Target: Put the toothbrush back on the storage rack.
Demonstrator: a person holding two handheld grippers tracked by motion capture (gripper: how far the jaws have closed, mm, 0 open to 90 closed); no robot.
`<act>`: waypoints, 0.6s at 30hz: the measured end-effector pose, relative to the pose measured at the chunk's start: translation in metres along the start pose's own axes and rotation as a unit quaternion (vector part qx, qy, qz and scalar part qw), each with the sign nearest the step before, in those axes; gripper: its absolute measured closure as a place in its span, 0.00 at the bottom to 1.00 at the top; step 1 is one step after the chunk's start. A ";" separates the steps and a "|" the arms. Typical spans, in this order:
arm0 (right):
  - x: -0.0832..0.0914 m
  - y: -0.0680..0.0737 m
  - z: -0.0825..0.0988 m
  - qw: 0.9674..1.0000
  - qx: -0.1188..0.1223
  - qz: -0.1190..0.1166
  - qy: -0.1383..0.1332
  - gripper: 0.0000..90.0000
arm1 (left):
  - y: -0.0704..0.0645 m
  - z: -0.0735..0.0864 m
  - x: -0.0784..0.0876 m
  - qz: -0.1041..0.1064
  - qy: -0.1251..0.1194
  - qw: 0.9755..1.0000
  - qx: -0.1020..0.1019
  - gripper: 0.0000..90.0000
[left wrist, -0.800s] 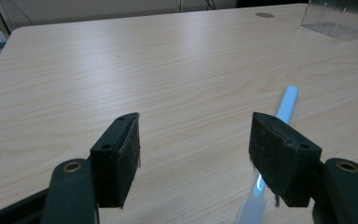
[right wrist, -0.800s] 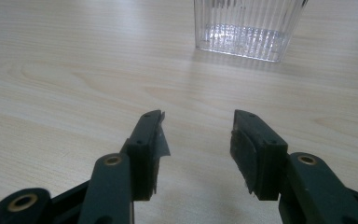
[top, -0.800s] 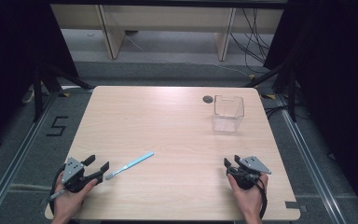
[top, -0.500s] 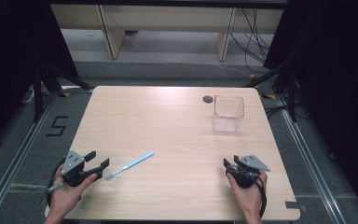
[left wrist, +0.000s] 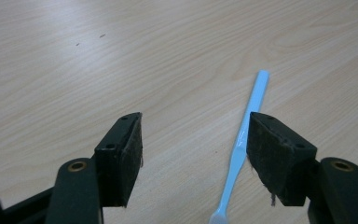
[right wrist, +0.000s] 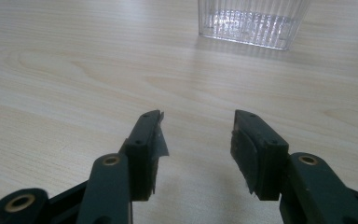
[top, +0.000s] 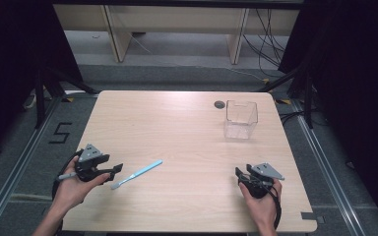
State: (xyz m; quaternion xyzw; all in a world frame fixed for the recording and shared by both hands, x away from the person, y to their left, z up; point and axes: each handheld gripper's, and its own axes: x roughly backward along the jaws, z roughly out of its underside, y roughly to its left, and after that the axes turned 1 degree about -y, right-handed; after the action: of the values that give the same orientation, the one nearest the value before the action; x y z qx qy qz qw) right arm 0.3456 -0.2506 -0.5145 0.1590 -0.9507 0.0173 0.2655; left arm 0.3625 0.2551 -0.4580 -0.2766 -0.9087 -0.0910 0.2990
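A pale wooden bench (top: 187,147) with rounded corners carries two loose things. A slim light-blue plastic toothbrush (top: 137,174) lies flat on the near left part of the bench, slanting from its brush head at the near left to its handle end at the far right. A clear, ribbed, square plastic cup (top: 241,119) stands upright on the far right part, well apart from the toothbrush, with a small dark round hole (top: 219,104) in the bench top just beside it on the left.

The left gripper (top: 114,170), held in the person's left hand (top: 74,187) at the near left edge, sits just beside the brush end of the toothbrush, its black jaws pointing toward it. In the left gripper view, the left gripper (left wrist: 193,149) has its jaws spread wide apart with nothing between them but bare wood; the toothbrush (left wrist: 244,135) runs up along the inner face of the jaw on that view's right side, and whether it touches that jaw cannot be told.

The right gripper (top: 241,176), held in the right hand (top: 261,201) near the front right edge, rests low over the bench. In the right gripper view, the right gripper (right wrist: 196,140) likewise has its jaws apart and empty, aimed at the cup (right wrist: 251,21) farther off across bare wood.
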 end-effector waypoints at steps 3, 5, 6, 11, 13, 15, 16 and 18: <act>0.000 0.000 0.000 1.000 -0.003 -0.003 0.003 0.59 | -0.001 -0.003 -0.002 0.004 0.003 1.000 0.006 0.39; -0.001 0.001 0.000 1.000 -0.008 -0.007 -0.001 0.59 | -0.001 -0.005 -0.003 0.010 0.015 1.000 0.008 0.39; 0.000 0.001 0.000 1.000 -0.007 -0.005 -0.001 0.59 | -0.001 -0.006 -0.003 0.012 0.020 1.000 0.006 0.39; 0.000 0.001 0.000 1.000 -0.009 -0.009 0.001 0.59 | 0.000 -0.010 -0.003 0.019 0.046 0.999 -0.002 0.40; 0.000 0.000 0.000 1.000 -0.002 -0.003 0.000 0.59 | 0.000 -0.013 -0.003 0.022 0.068 0.997 -0.013 0.41; -0.001 0.003 0.000 1.000 -0.022 -0.002 0.000 0.59 | 0.001 -0.017 -0.004 0.031 0.084 0.996 -0.027 0.42; -0.001 0.003 0.000 1.000 -0.023 -0.003 0.001 0.59 | 0.000 -0.019 -0.005 0.036 0.089 0.995 -0.025 0.42; 0.001 0.002 0.000 1.000 -0.023 0.000 0.011 0.59 | -0.002 -0.023 -0.008 0.043 0.106 0.993 -0.029 0.42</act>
State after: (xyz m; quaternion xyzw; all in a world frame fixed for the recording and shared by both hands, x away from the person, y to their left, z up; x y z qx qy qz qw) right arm 0.3441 -0.2489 -0.5134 0.1530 -0.9478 -0.0026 0.2798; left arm 0.3782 0.2426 -0.4442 -0.3134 -0.8560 -0.1333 0.3889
